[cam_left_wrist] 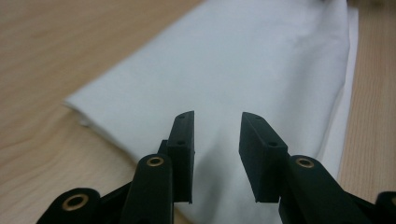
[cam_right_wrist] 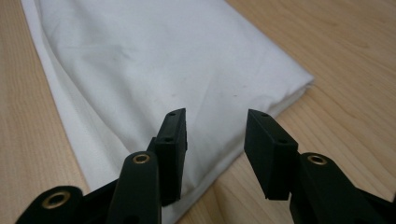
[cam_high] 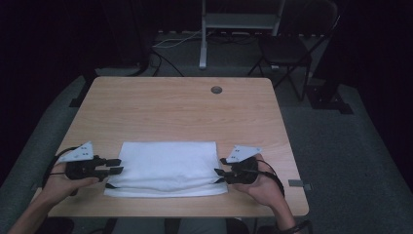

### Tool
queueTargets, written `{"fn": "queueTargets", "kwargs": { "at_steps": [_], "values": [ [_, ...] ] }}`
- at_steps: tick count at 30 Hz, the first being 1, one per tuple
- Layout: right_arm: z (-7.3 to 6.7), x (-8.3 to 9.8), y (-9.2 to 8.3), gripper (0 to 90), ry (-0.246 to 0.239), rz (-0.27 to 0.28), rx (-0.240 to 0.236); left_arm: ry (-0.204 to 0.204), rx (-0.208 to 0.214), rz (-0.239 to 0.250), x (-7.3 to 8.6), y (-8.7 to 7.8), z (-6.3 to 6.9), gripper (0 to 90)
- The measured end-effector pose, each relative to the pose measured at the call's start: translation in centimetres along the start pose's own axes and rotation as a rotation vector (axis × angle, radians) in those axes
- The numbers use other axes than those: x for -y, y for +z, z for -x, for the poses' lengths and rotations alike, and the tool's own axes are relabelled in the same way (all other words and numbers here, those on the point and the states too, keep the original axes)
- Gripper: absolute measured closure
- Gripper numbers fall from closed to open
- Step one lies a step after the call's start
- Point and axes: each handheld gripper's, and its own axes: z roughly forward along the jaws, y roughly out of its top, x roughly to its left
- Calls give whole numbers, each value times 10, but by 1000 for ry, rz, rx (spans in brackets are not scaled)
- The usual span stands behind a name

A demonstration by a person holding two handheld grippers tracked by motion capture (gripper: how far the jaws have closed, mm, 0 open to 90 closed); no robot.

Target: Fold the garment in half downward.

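Observation:
A folded white cloth (cam_high: 168,165) lies flat on the near half of the wooden table (cam_high: 170,107). My left gripper (cam_high: 117,165) sits at the cloth's left edge, pointing right, and my right gripper (cam_high: 221,166) sits at its right edge, pointing left. In the left gripper view the left gripper (cam_left_wrist: 217,140) is open, with the cloth (cam_left_wrist: 243,70) lying below and beyond the jaws and nothing pinched. In the right gripper view the right gripper (cam_right_wrist: 215,140) is also open, above the cloth's (cam_right_wrist: 154,60) near edge, where folded layers show.
A round cable hole (cam_high: 216,89) sits near the table's far edge. Beyond the table stand a dark folding chair (cam_high: 292,46) and a metal stand (cam_high: 204,34) on grey carpet. Bare wood stretches across the far half of the table.

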Motion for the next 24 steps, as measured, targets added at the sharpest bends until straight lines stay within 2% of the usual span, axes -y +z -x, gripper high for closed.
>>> {"fn": "queueTargets", "kwargs": {
  "at_steps": [5, 10, 24],
  "values": [
    [-8, 3, 10, 581, -13, -41, -15, 30, 23, -38, 5, 8, 12, 653],
    [-17, 10, 12, 581, -36, -73, -21, 45, 21, -50, 11, 7, 21, 636],
    [-24, 15, 7, 565, -59, -95, -30, 35, 11, -46, 22, -1, 32, 636]
  ]
}}
